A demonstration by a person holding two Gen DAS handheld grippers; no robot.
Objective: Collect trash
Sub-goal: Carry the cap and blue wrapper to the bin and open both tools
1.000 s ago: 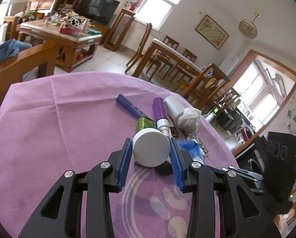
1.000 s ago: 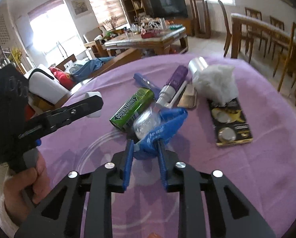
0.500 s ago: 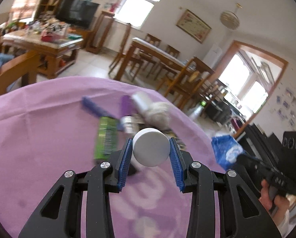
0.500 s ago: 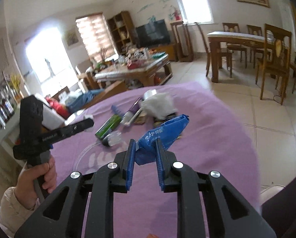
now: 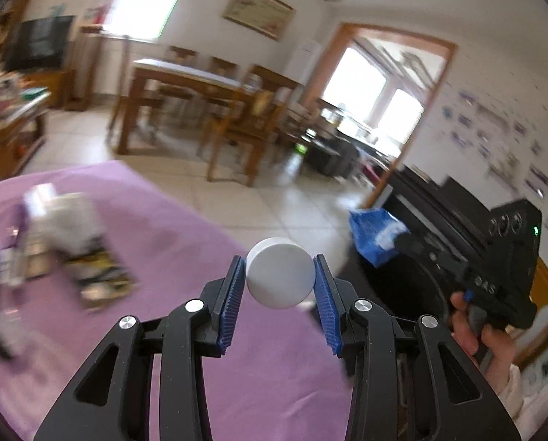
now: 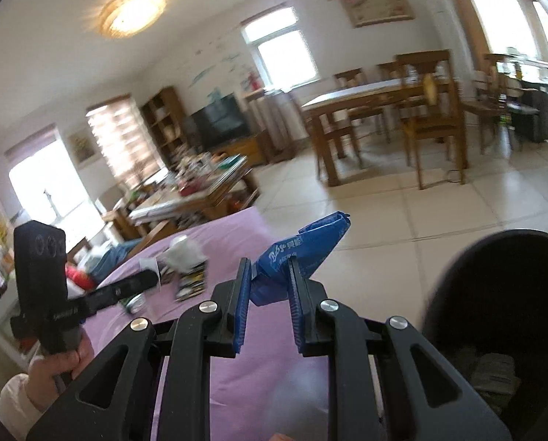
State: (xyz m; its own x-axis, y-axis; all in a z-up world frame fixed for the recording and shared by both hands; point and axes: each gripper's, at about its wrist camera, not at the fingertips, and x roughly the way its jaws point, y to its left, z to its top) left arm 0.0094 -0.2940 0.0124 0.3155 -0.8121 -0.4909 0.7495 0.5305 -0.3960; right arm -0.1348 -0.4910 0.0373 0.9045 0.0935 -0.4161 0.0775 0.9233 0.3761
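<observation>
Bin position decides your coming move: the black trash bin (image 6: 502, 316) sits off the table edge, at about 4 o'clock from your right gripper (image 6: 266, 286) in the right wrist view, with its dark mouth open toward you and some crumpled paper faintly visible inside. From your left gripper (image 5: 279, 279) the same bin shows as a dark opening at roughly 3 o'clock, just past the edge of the purple tablecloth (image 5: 163, 257). Your right gripper is the nearer of the two, so I judge it should release first. It is pinching a blue plastic wrapper (image 6: 299, 253) near its lower end; the wrapper's long axis runs up toward 1 o'clock, crinkled, with white lettering on its face, and its free end sticks out beyond the pads. Your left gripper is pressed onto a white round cap (image 5: 280, 272), a smooth matte disc whose flat face is turned toward the camera, squeezed at its rim between the blue ribbed pads, held above the cloth near the table edge. Both pieces hang in the air, neither over the bin mouth yet as far as these views show. More litter lies on the cloth at 9 o'clock from the left gripper: a crumpled white tissue (image 5: 71, 220) and blurred packets beside it, too smeared to name.
</observation>
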